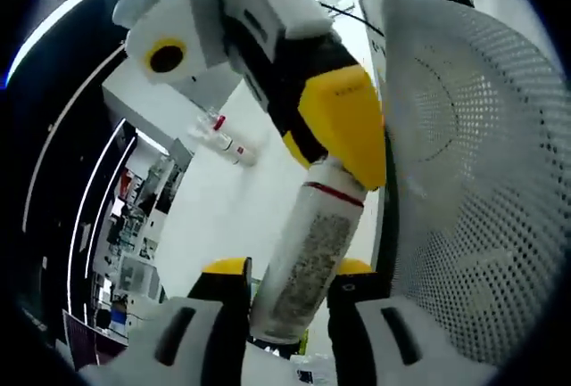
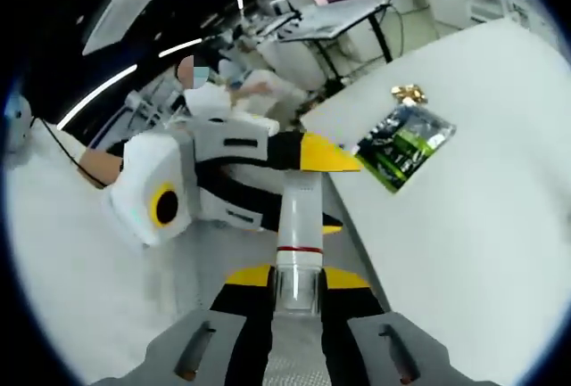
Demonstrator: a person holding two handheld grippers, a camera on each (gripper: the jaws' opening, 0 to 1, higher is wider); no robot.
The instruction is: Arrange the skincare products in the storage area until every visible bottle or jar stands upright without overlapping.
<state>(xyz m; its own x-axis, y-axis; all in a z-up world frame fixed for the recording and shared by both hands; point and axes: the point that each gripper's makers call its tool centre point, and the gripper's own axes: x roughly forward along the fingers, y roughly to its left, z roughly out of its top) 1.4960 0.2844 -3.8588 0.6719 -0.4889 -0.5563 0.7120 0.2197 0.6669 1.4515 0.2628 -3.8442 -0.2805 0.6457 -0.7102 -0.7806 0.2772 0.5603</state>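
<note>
A white bottle (image 1: 312,252) with fine print, a red band and a clear cap is held between both grippers in the air. My left gripper (image 1: 290,275) is shut on its printed body. My right gripper (image 1: 335,127) comes in from above, its yellow jaw tips closed over the cap end. In the right gripper view the same bottle (image 2: 299,217) runs forward from my right gripper (image 2: 297,279), shut on the clear cap, to the left gripper (image 2: 294,168) clamped on the far end. A second small bottle (image 1: 223,141) with a red mark lies on its side on the white table (image 1: 232,217).
A white perforated basket (image 1: 473,181) stands close on the right in the left gripper view. On the table (image 2: 482,243) lie a green-and-black sachet (image 2: 406,145) and a small gold item (image 2: 410,94). A person (image 2: 241,83) and desks are behind.
</note>
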